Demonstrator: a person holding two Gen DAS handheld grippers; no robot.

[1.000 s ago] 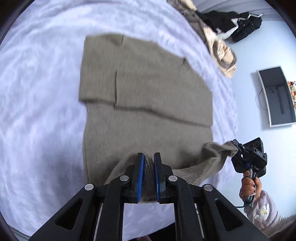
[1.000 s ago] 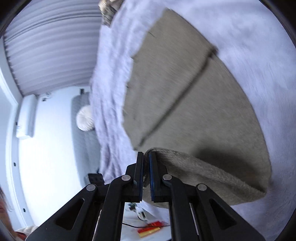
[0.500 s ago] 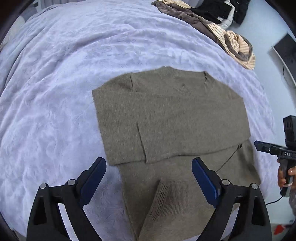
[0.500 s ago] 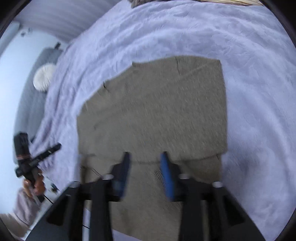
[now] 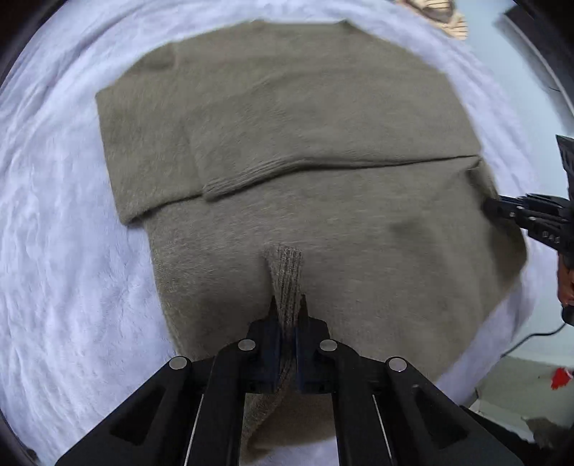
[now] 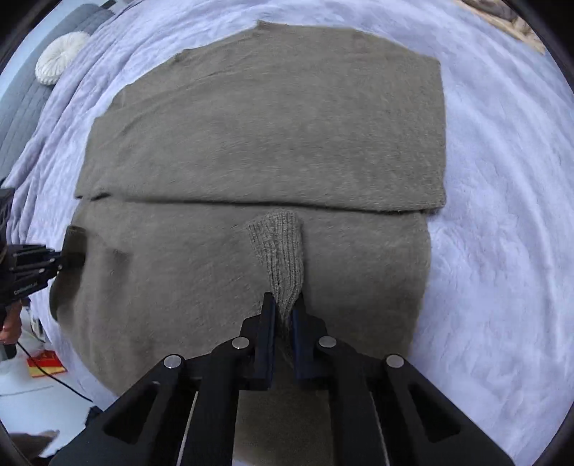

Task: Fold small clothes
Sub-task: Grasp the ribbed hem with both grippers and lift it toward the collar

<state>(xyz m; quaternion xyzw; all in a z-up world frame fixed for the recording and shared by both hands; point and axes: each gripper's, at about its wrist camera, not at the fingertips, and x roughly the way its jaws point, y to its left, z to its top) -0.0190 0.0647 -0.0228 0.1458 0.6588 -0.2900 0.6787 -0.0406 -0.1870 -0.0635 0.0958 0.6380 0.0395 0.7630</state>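
Observation:
An olive knit sweater [image 5: 323, 125] lies flat on the bed, its upper part with the sleeves folded over the body. My left gripper [image 5: 288, 304] points steeply down, its jaws closing to a tight pinch on a ribbed fold of the hem [image 5: 285, 269] at the near edge. In the right wrist view the sweater [image 6: 269, 125] fills the middle. There my right gripper [image 6: 285, 304] is likewise closing, shut on another ribbed fold of the hem [image 6: 278, 243]. Each gripper shows in the other's view: the right gripper [image 5: 502, 211] at the sweater's right edge, the left gripper [image 6: 68, 258] at its left edge.
A lavender blanket [image 5: 53, 251] covers the bed around the sweater. A heap of other clothes [image 5: 441, 10] lies at the far right corner. A white round cushion [image 6: 59, 57] rests on a grey sofa beyond the bed. A red item [image 6: 45, 362] and a cable lie on the floor.
A second ago both grippers held the sweater; half a second ago both stood open above it. Both have since dropped closer and closed on ribbed folds of the hem.

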